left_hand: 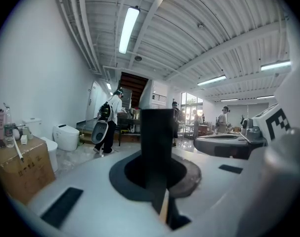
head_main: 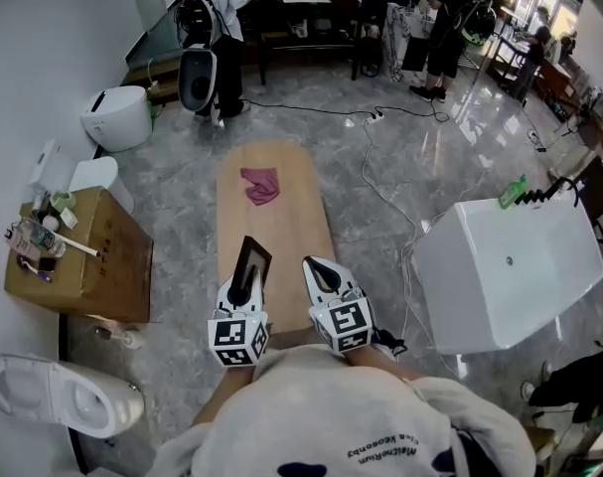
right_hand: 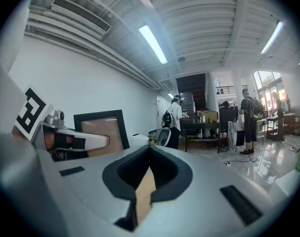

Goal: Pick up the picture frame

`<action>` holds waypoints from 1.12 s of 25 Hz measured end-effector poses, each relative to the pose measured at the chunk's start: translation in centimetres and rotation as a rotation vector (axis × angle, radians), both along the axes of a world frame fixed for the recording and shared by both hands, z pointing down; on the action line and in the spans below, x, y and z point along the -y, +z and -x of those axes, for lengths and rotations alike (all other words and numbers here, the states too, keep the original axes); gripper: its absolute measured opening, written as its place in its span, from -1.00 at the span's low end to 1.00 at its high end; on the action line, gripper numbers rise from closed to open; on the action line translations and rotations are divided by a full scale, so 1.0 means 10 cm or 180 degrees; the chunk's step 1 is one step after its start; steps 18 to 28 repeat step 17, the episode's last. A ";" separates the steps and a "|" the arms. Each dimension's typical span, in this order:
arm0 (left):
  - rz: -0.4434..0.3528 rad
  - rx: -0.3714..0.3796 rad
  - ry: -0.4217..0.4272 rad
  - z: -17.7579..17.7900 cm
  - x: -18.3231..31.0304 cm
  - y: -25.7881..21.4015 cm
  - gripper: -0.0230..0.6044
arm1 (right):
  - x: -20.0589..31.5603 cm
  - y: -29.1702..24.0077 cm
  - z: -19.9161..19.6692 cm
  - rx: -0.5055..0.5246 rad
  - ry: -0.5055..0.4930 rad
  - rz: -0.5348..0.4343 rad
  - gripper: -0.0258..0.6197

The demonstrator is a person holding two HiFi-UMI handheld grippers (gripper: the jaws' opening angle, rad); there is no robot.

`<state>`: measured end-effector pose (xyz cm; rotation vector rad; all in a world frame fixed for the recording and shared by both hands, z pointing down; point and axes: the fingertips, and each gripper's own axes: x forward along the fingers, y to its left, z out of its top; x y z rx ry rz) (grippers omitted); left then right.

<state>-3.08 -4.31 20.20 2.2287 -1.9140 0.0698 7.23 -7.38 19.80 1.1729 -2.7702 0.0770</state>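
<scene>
Done: picture frame (head_main: pixel 251 258) was pinched upright between left gripper (head_main: pixel 243 288) fingers, apparently lifted.
Spare: right gripper (head_main: pixel 323 276) was clenched, empty.

picture frame (head_main: pixel 249 266) in left gripper (head_main: pixel 240 296), cloth (head_main: pixel 260 185) on table (head_main: pixel 286 229) beyond

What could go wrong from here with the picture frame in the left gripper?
1. The left gripper pinches the picture frame by one edge only, so the upright frame could swing or slip out.
2. The right gripper is shut and empty close beside it; a sideways move might knock the frame.
3. If dropped, it would likely hit the wooden table edge-on.
</scene>
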 end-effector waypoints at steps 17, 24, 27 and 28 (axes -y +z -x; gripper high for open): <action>-0.0038 0.0073 0.0070 -0.09 -0.01 -0.08 -0.87 | -0.06 -0.03 -0.04 -0.0009 -0.0007 -0.0040 -0.90; -0.0038 0.0073 0.0070 -0.09 -0.01 -0.08 -0.87 | -0.06 -0.03 -0.04 -0.0009 -0.0007 -0.0040 -0.90; -0.0038 0.0073 0.0070 -0.09 -0.01 -0.08 -0.87 | -0.06 -0.03 -0.04 -0.0009 -0.0007 -0.0040 -0.90; -0.0038 0.0073 0.0070 -0.09 -0.01 -0.08 -0.87 | -0.06 -0.03 -0.04 -0.0009 -0.0007 -0.0040 -0.90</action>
